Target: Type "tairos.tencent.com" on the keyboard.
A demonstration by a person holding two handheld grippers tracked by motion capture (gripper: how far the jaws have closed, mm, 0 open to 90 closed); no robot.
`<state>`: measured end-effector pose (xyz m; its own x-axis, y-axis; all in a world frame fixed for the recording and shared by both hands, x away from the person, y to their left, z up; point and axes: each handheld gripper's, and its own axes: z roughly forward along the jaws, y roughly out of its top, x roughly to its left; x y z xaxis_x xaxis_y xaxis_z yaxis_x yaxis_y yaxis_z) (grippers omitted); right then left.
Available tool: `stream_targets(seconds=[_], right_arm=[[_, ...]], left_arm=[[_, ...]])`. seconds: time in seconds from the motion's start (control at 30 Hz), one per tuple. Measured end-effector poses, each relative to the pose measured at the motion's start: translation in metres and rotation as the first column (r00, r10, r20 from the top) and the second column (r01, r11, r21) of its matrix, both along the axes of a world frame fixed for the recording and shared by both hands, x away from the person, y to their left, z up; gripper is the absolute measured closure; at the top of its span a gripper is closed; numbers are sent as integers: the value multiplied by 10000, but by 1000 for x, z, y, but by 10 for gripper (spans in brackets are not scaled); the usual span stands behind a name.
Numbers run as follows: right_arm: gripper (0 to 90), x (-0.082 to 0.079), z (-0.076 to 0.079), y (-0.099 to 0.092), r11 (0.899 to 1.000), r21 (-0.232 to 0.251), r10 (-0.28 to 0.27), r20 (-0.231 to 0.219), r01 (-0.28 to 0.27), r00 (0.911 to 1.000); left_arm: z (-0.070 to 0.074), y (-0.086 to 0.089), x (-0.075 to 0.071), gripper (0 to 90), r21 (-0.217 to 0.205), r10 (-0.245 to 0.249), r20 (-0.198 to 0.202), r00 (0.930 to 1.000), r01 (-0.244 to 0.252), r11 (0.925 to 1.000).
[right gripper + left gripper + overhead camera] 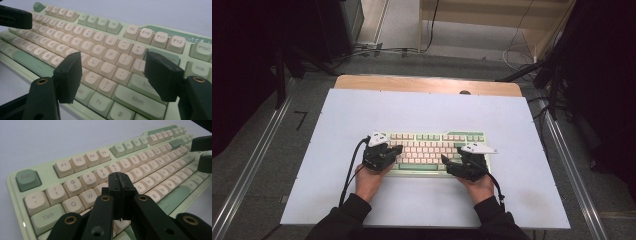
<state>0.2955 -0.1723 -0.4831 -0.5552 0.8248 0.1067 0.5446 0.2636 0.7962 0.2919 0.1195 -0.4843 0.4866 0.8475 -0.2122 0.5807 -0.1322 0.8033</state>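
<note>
A pale green keyboard (pixel 432 136) with cream and green keys lies in the middle of the white table. My left gripper (pixel 398 148) hovers over the keyboard's left end, its jaws pressed together with nothing between them; in the left gripper view the closed tips (pixel 120 180) sit just above the letter rows of the keyboard (pixel 75 162). My right gripper (pixel 444 159) is over the keyboard's right half, open. In the right gripper view its two jaws stand wide apart, and the gripper (pixel 113 68) hangs above the keys near Enter and Shift on the keyboard (pixel 150 35), holding nothing.
The white tabletop (pixel 362 110) has free room on all sides of the keyboard. A wooden strip (pixel 427 84) runs along its far edge. Metal rails (pixel 257 160) flank the table, and cables lie on the floor beyond.
</note>
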Motion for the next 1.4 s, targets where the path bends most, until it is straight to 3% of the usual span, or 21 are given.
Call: stream_targets(seconds=[0.67, 1.4], right_arm=[[294, -15, 0, -32, 9954, 52, -957, -42, 957, 9954], [299, -16, 1, -33, 9958, 58, -908, -83, 908, 9958]], left_arm=[[-2, -32, 21, 900, 351, -451, -17, 9990, 451, 9984], [-5, -37, 24, 900, 771, -581, -300, 9979, 602, 9952]])
